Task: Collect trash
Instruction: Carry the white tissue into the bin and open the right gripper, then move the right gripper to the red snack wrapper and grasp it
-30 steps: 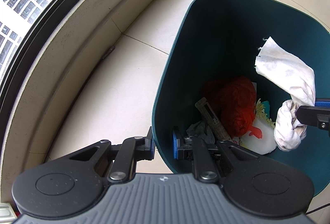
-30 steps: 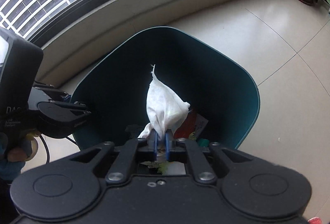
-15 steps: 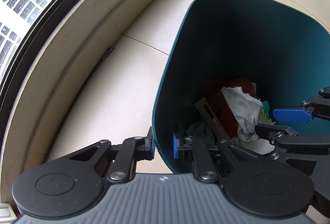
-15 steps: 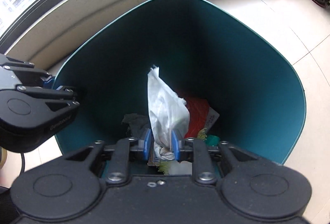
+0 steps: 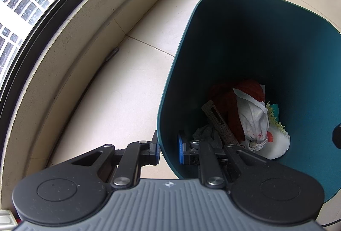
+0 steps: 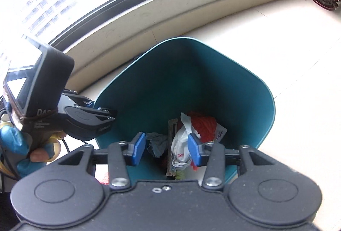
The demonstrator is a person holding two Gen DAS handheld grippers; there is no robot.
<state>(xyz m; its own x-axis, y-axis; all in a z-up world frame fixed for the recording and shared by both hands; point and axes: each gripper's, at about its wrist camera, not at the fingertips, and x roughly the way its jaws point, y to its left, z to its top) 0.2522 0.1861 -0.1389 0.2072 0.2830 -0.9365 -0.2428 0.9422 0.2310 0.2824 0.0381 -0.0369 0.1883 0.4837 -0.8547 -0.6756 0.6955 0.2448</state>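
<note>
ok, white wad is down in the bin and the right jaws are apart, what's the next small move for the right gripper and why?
Probably lift the right gripper clear of the teal bin. Its jaws have just been opening and nothing is pinched between them; the white wad lies loose on the red bag at the bottom. The left gripper is clamped on the bin's rim, steadying it.
</note>
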